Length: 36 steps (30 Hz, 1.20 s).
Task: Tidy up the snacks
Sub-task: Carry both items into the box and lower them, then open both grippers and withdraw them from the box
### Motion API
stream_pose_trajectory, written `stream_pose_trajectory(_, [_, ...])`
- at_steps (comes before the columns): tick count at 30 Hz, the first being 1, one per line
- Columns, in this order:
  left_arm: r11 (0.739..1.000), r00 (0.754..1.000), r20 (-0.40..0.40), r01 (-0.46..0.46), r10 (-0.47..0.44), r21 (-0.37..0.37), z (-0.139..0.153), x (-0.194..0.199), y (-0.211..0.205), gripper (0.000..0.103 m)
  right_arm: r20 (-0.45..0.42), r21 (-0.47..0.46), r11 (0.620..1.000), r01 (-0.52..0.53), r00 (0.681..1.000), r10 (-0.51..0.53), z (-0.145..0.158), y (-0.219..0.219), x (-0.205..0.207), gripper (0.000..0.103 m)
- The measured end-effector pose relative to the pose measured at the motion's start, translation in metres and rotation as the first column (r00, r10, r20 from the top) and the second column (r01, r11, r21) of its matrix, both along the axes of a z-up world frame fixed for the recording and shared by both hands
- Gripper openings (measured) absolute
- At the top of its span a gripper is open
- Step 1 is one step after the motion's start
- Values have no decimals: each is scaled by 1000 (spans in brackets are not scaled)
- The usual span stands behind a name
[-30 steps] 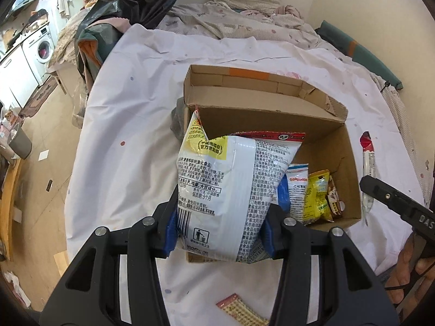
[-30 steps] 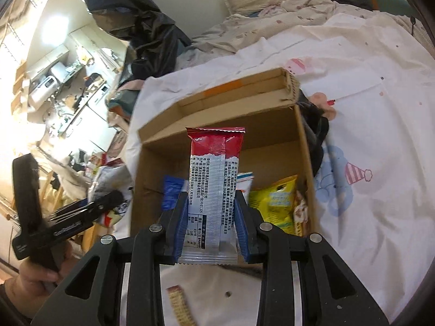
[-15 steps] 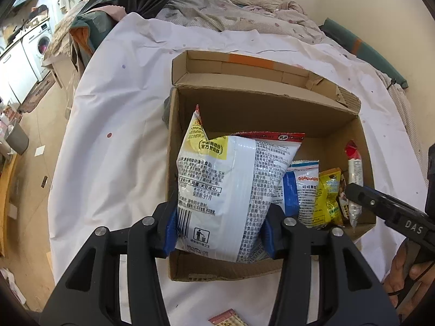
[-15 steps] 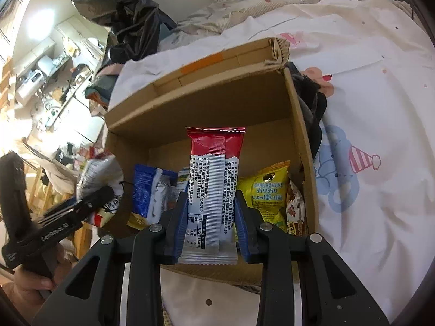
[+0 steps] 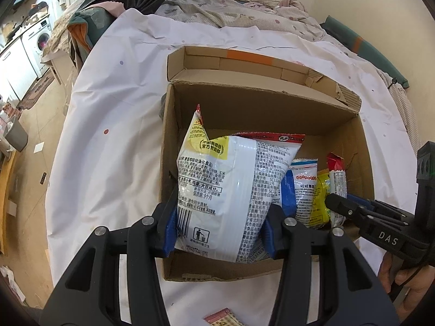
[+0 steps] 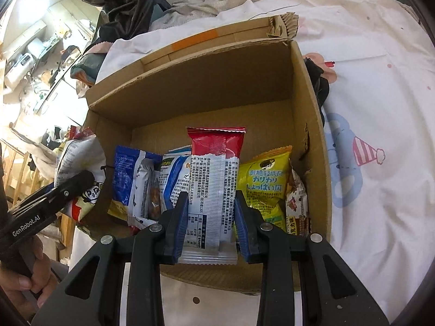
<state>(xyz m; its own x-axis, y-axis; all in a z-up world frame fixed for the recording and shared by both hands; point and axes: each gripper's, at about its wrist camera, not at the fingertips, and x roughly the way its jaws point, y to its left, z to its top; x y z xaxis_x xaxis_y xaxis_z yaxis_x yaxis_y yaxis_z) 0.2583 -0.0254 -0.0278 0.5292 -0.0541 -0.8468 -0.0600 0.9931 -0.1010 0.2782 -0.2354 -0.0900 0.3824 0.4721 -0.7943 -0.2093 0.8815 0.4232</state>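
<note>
Both packets lowered from above the box rim to inside its near half.

Nearest in the left wrist view, the left hand-held gripper [image 5: 220, 229] is clamped on a big white bag [image 5: 231, 190], pads pressing its lower edges, the bag's long axis upright and leaning to the far side, over the left part of the box [image 5: 272, 108]. In the right wrist view, the right hand-held gripper [image 6: 210, 225] is set narrow and pinches a slim red-and-white bar [image 6: 214, 190], also standing on end, between a blue packet [image 6: 136, 179] on its left and a yellow packet [image 6: 266, 182] on its right. Each packet lies straight ahead of its own pads, so the coming release looks like a short drop: the bag into the free left side, the bar into the gap in the row. Farther off, the box floor is bare up to the far wall, and the box sits on a white bed sheet [image 6: 380, 108].
</note>
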Motion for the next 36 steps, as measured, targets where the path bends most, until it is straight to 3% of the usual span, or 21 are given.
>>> stream_pose_trajectory(6, [1000,1000,6,7,-7,-4,1,-1,0,46,-5,-3,1000,7,1000,-7,-1,-1,0,34])
stream_pose_trajectory(9, [997,998,51,38,-34,-73,10,-5,-2,46,-6,-2,1000,11,1000,-11,-1,-2,0,34])
stream_pose_trajectory(13, [997,996,49,72,-71,-33,6,-2,-11,47,-5,-5,1000,11,1000,-11,-1,-2,0,34])
stream_pose_trajectory(19, [997,997,-29,71,-72,-39,-15,5,-11,47,-13,4,1000,16,1000,-16,-2,-4,1,36])
stream_pose_trajectory(24, [997,997,-40,64,-65,-40,-20,2,-14,48,-15,21,1000,14,1000,-14,-1,-5,0,36])
stream_pose_trajectory(26, [997,997,-35,73,-75,-35,-20,0,-17,66,-20,30,999,22,1000,-21,-1,-7,0,43])
stream_pose_trajectory(27, [996,996,-32,82,-83,-35,-20,-1,-18,71,-22,43,999,30,999,-29,0,-9,0,52])
stream_pose_trajectory(29, [995,995,-26,93,-94,-41,-19,-3,-20,82,-13,64,997,42,999,-41,3,-12,-1,56])
stream_pose_trajectory(36, [991,991,-23,129,-130,-38,-17,-5,-27,82,1,78,995,65,998,-65,6,-19,-1,59])
